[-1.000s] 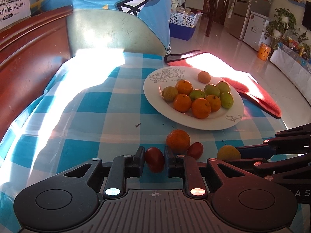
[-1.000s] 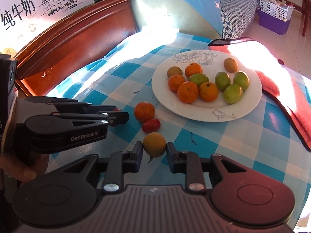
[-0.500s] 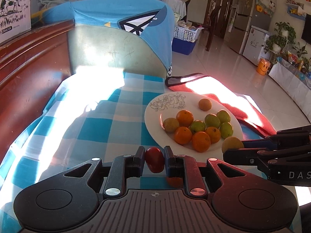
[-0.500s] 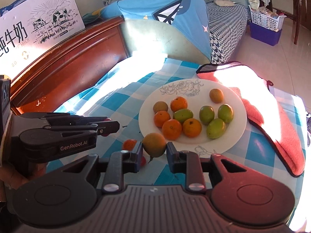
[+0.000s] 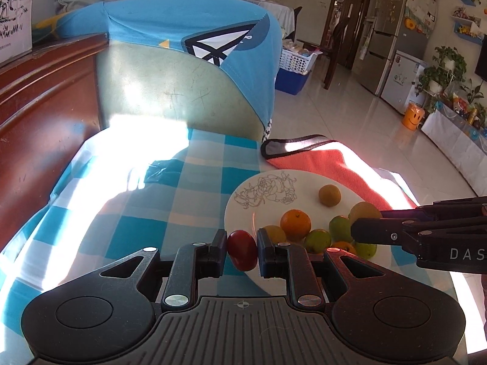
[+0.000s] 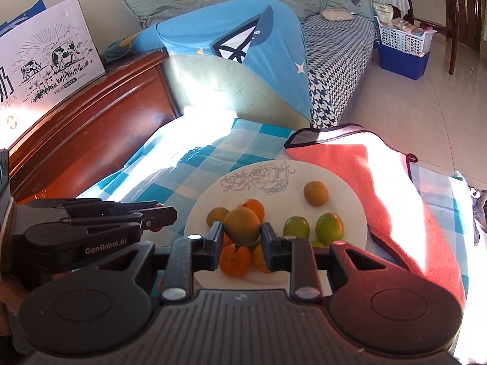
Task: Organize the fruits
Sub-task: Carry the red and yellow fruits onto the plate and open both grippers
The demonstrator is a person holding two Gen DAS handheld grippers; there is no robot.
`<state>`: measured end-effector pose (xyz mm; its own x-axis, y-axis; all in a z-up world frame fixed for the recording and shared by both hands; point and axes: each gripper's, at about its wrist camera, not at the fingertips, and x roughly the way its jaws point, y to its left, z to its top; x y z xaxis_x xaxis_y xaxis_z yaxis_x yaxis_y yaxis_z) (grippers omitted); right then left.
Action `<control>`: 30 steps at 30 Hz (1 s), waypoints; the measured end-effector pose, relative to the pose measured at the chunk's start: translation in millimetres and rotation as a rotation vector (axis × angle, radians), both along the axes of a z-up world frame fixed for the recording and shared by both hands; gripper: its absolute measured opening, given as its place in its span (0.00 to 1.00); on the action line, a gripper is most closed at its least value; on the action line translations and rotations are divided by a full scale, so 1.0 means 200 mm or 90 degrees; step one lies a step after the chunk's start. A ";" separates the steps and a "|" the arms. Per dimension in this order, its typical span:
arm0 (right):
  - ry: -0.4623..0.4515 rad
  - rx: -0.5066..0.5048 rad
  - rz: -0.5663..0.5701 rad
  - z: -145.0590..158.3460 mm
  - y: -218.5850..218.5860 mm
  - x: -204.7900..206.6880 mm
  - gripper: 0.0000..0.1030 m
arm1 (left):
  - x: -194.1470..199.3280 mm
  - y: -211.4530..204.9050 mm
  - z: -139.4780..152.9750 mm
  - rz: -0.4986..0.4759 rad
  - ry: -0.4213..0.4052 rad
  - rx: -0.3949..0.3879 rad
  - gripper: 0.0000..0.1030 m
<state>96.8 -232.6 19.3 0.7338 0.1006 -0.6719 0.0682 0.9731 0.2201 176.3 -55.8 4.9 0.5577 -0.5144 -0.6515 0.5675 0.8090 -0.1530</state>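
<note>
Left wrist view. The left gripper [image 5: 242, 249] is clamped on a small red fruit [image 5: 242, 250], one pad pressed to each flank. The fruit is egg-shaped; its long axis runs roughly along the fingers, tilted a little, the narrower end toward the camera. It hangs over the near left rim of the white plate [image 5: 243, 210], clear of the checked tablecloth [image 5: 146, 213]. The plate carries a line-drawn rose near its far edge and a loose group of fruits: an orange [image 5: 295, 220], a brownish one set apart [image 5: 329, 195], several green ones [image 5: 318, 240]. The right gripper [image 5: 354, 228] enters from the right edge, seen side-on, fingers level, with a yellow-green fruit [image 5: 363, 211] at its tip above the plate's right half. An orange-red cloth [image 5: 334, 164] lies beyond the plate.

Right wrist view. The right gripper [image 6: 242, 235] is closed on the yellow-green fruit [image 6: 242, 225], pads against both sides. This fruit is nearly round, slightly taller than wide, so no clear pointing direction; it sits above the middle of the plate [image 6: 350, 194], over the oranges [image 6: 236, 260] heaped nearest the camera. Two green fruits [image 6: 328, 228] lie to the right, the brownish one [image 6: 316, 193] farther back. The left gripper [image 6: 158, 216] reaches in from the left, fingers level, its tip just short of the plate rim; a sliver of red shows between the fingertips. A wooden headboard [image 6: 91, 140] borders the cloth on the left.
</note>
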 end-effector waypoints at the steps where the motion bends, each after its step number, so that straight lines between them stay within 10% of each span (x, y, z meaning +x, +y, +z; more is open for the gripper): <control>1: -0.001 -0.003 -0.001 0.00 -0.01 0.02 0.26 | 0.02 -0.01 0.00 0.001 0.000 -0.001 0.17; 30: 0.021 0.027 -0.066 -0.16 -0.17 0.26 0.29 | 0.19 -0.20 -0.07 0.002 0.014 -0.009 0.22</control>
